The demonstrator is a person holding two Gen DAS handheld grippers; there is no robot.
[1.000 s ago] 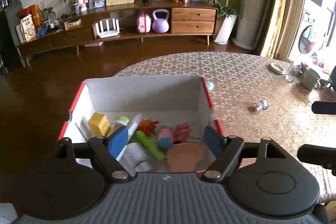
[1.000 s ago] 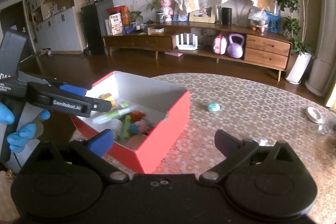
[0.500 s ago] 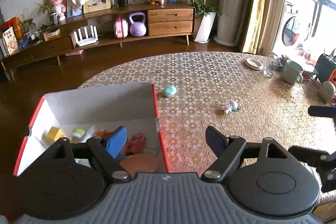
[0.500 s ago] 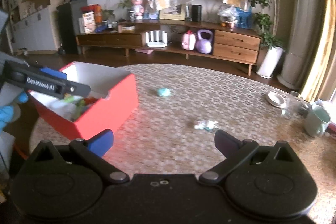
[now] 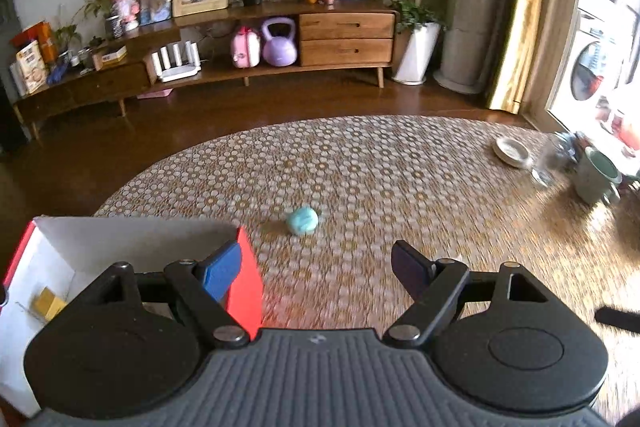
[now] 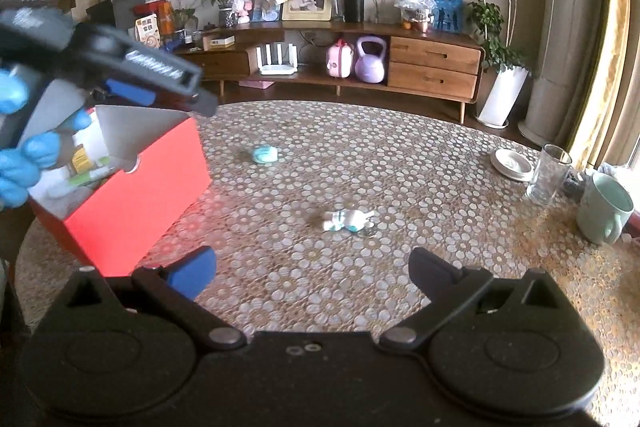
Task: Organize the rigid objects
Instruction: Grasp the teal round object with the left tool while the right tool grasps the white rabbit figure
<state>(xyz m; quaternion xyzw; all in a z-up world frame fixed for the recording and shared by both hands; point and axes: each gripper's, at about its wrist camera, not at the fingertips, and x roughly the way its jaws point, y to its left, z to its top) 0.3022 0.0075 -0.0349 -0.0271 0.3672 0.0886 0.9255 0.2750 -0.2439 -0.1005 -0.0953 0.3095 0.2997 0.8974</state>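
Left wrist view: one red box (image 5: 250, 291) is seen at the lower left of the table (image 5: 400, 179), with one yellow block (image 5: 48, 303) visible inside. One teal round lump (image 5: 302, 220) lies on the cloth just past the box corner. The left gripper (image 5: 316, 269) is spread wide, nothing between its fingers. One saucer (image 5: 511, 151), one glass (image 5: 547, 163) and one mug (image 5: 596, 177) are grouped at the far right.

Right wrist view: a small white-and-teal figure (image 6: 349, 219) is shown mid-table, lying flat, long axis roughly left-right; it can't be found in the other view. The right gripper (image 6: 314, 273) is released too, empty. A blue-gloved hand (image 6: 24, 163) is spotted by the box.
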